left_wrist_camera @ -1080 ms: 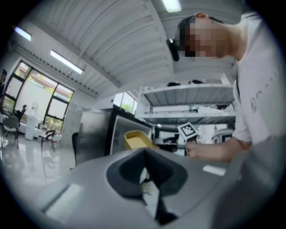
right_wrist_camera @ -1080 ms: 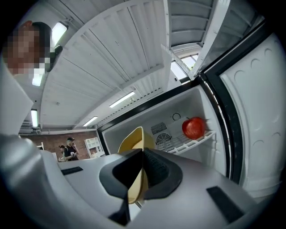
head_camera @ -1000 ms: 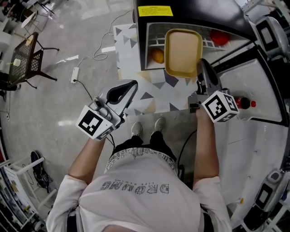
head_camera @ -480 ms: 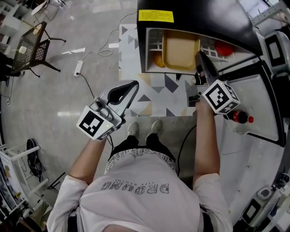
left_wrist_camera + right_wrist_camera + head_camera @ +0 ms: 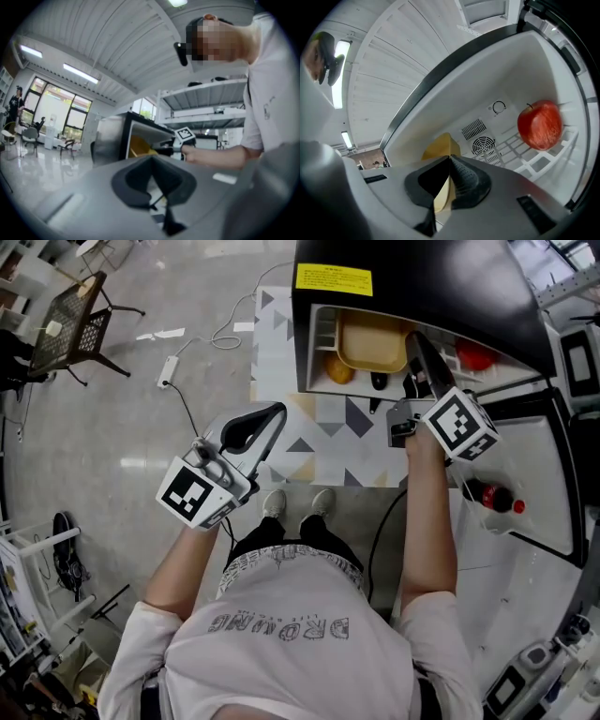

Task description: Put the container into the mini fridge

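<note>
Right gripper (image 5: 416,345) is clamped on the near right rim of the yellow container (image 5: 372,339) — the right gripper view shows the yellow wall pinched between its pads; the container is inside the open mini fridge (image 5: 412,277), upper level; orange (image 5: 339,371) at its 8 o'clock, red apple (image 5: 478,356) at its 3 o'clock on the wire shelf (image 5: 531,163).

Key relation, head view: the container body lies at 10–11 o'clock from the right fingertips; long axis looks to run 12–6, straight into the fridge depth, far end hidden under the fridge top. My read is let go, then back out toward 6 along that axis. Can't tell if the base is down on the shelf; worth checking before opening.

Left gripper (image 5: 274,416) hangs at 8 o'clock of the fridge mouth, well apart, jaws closed on nothing — the right one is the only hand in play.
</note>
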